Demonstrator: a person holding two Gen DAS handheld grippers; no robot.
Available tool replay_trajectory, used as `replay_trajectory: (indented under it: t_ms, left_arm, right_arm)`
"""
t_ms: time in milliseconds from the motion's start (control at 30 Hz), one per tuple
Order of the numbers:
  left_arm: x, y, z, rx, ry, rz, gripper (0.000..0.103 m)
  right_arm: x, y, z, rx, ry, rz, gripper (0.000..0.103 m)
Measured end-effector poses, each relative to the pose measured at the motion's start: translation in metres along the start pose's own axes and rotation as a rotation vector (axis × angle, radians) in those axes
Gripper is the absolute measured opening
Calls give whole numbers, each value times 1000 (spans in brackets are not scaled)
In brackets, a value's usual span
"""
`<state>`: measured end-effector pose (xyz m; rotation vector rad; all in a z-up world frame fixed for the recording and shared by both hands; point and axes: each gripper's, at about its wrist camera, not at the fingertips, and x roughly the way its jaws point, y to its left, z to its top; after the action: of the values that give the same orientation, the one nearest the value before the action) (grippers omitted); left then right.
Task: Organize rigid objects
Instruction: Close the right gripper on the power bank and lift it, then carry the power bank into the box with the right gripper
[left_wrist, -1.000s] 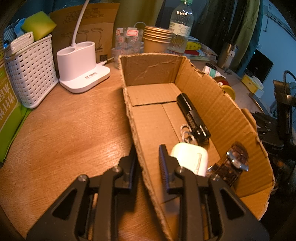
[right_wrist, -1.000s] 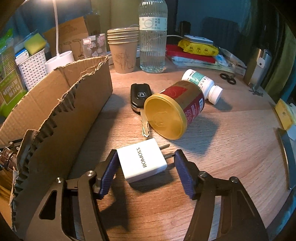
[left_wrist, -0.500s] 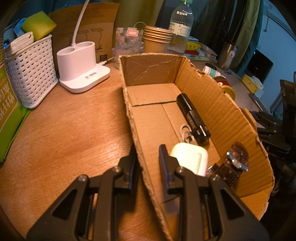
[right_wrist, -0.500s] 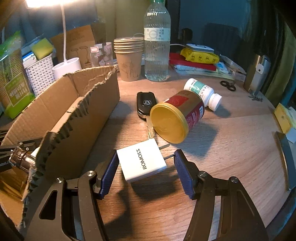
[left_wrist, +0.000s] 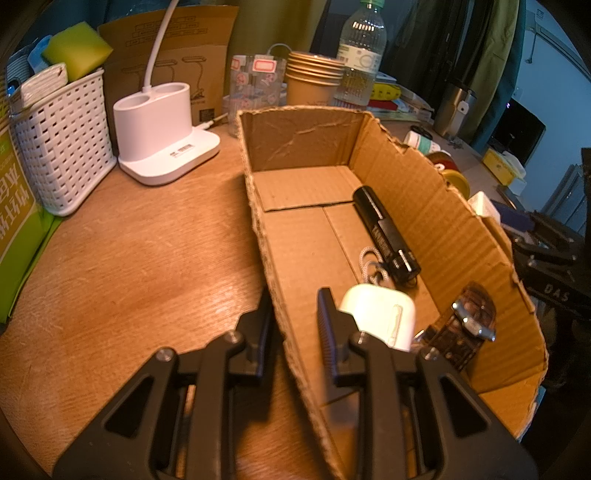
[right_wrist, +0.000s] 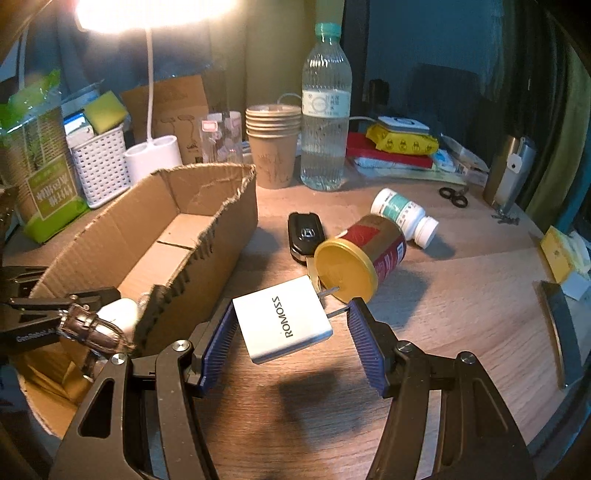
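Observation:
A cardboard box (left_wrist: 303, 133) lies on the wooden table and holds a black flashlight (left_wrist: 384, 232), a white case (left_wrist: 380, 314) and a brown watch (left_wrist: 469, 321). My left gripper (left_wrist: 291, 325) is shut on the box's left wall. In the right wrist view my right gripper (right_wrist: 291, 325) is shut on a white ROMOSS charger (right_wrist: 284, 321) by its prongs and body and holds it above the table, beside the box (right_wrist: 207, 236). A car key (right_wrist: 304, 236), a gold-lidded jar (right_wrist: 354, 258) and a pill bottle (right_wrist: 402, 214) lie beyond it.
A white basket (left_wrist: 66, 147), a white lamp base (left_wrist: 162, 136), stacked paper cups (right_wrist: 273, 144) and a water bottle (right_wrist: 325, 110) stand at the back. Books and a yellow pack (right_wrist: 402, 144) lie back right. Scissors (right_wrist: 454, 195) lie near a steel flask (right_wrist: 509, 170).
My right gripper has lifted the charger off the table and risen, so the view looks down into the box. The left gripper and box have stayed still.

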<state>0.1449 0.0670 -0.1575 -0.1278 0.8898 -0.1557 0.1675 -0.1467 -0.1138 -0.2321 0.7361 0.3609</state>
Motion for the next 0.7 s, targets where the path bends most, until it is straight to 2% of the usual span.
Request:
replay_trajectory:
  t_ms: [700]
  left_arm:
    - [0, 0, 0, -1, 0, -1, 25]
  right_arm:
    - [-35, 22, 12, -47, -97, 36, 65]
